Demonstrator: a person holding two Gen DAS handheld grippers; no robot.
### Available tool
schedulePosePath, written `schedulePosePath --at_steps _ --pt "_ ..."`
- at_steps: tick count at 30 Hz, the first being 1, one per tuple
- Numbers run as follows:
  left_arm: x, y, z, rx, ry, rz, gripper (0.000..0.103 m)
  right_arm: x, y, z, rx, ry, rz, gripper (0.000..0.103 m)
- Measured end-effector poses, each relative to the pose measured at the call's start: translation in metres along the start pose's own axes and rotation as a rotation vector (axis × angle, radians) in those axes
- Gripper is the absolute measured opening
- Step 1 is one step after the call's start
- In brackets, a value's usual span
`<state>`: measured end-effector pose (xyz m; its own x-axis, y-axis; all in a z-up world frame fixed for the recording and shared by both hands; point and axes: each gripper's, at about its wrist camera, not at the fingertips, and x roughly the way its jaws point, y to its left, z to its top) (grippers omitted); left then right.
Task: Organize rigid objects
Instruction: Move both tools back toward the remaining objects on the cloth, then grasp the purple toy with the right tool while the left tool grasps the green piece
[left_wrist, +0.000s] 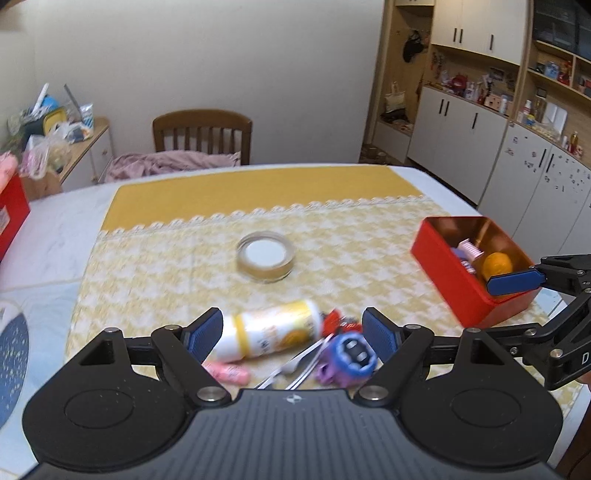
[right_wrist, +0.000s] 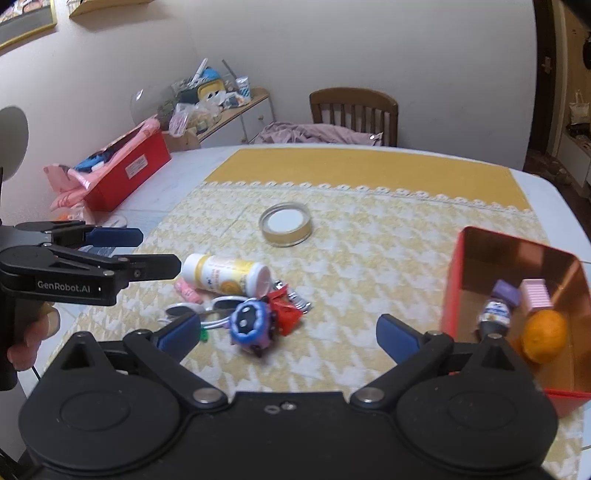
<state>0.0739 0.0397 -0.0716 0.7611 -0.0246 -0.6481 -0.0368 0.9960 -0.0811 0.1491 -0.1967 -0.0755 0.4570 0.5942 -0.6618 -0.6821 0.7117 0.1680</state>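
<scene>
Between the spread fingers of the left gripper (left_wrist: 292, 334) lies the small pile waiting to be sorted — a white-and-yellow bottle (left_wrist: 273, 334) on its side, its long axis running roughly across the gap from one pad toward the other, with a blue-and-purple toy (left_wrist: 351, 356) just beside its capped end, metal cutlery (left_wrist: 295, 363) under both, and a pink tube (left_wrist: 227, 371) by the left pad. Both jaws stand wide and hold nothing. The right gripper (right_wrist: 290, 334) is likewise fully open and empty, hovering nearer the red tin (right_wrist: 458, 295), which sits to its right and already holds an orange (right_wrist: 545, 334), a small bottle and a pink block. By my reading the left hand is better placed for the bottle — turning the wrist to close across its width looks necessary. Farther out, a shallow glass dish (left_wrist: 265, 256) rests alone on the yellow checked tablecloth (left_wrist: 166, 266); beyond the table stand a wooden chair (left_wrist: 202, 134), a cluttered sideboard and wall cupboards.
</scene>
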Motion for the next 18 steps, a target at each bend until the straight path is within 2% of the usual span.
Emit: schedulePosePath --at_steps 7,11,18 --pt "0.009 0.026 -0.03 0.019 0.05 0.007 0.083 0.026 0.024 -0.006 -0.073 0.048 -0.014 0.099" --pt "0.018 0.029 -0.048 0.063 0.085 -0.006 0.083 0.039 0.031 -0.007 -0.097 0.079 -0.024 0.097" --pt "0.038 0.021 -0.068 0.126 0.138 -0.009 0.083 0.059 0.036 -0.005 -0.119 0.122 -0.036 0.086"
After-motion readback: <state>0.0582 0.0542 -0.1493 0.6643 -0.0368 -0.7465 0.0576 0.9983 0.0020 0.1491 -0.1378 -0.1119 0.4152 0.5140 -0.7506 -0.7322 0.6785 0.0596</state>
